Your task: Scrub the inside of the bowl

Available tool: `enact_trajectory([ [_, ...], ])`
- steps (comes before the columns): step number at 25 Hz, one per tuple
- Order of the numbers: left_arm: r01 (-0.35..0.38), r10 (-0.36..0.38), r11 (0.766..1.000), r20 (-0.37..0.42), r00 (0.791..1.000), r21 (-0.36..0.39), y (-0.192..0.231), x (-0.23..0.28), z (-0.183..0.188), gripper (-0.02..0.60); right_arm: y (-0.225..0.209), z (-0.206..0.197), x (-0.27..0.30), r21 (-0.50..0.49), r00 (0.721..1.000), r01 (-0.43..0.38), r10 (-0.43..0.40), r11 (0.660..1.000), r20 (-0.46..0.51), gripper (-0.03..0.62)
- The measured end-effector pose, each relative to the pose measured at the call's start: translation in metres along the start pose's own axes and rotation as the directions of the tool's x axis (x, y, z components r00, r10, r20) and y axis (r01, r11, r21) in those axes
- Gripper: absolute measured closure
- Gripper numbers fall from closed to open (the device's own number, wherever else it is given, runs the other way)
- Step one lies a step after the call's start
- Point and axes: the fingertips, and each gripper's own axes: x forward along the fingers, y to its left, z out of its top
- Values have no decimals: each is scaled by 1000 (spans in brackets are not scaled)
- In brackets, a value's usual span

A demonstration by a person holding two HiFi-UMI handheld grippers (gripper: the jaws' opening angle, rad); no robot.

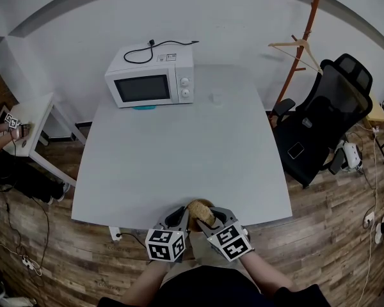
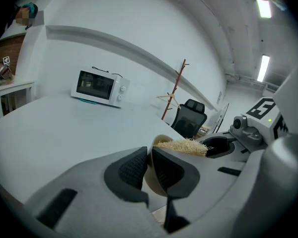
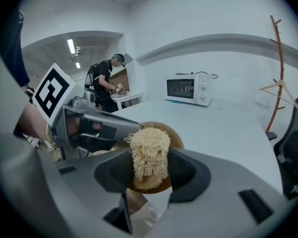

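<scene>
A small bowl [image 1: 197, 204], tan outside and brown inside, hangs over the near edge of the grey table [image 1: 179, 152]. My left gripper [image 1: 182, 217] is shut on the bowl's wall [image 2: 160, 138], one pad inside and one outside, as the left gripper view [image 2: 149, 155] shows. My right gripper [image 1: 212, 224] is shut on a pale fibrous scrubber [image 3: 149, 143], which stands in the bowl [image 3: 178, 139] against its brown inner side. The scrubber's strands [image 2: 181, 146] show above the rim. In the right gripper view the jaws [image 3: 150, 158] squeeze the scrubber's middle.
A white microwave [image 1: 151, 77] stands at the table's far left with its cord on top. A black office chair [image 1: 326, 117] and a wooden coat stand [image 1: 301, 50] are to the right. A small side table [image 1: 32, 123] sits at the left, with another person [image 3: 105, 81] working there.
</scene>
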Motion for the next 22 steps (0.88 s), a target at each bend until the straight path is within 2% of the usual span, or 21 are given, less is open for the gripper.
enact_trajectory([
  [12, -16, 17, 999, 27, 999, -29, 2, -5, 1, 540, 13, 0, -1, -14, 999, -37, 37, 999, -10, 414],
  [22, -26, 27, 999, 30, 999, -22, 5, -4, 0, 540, 17, -12, -4, -42, 996, -82, 80, 996, -51, 415],
])
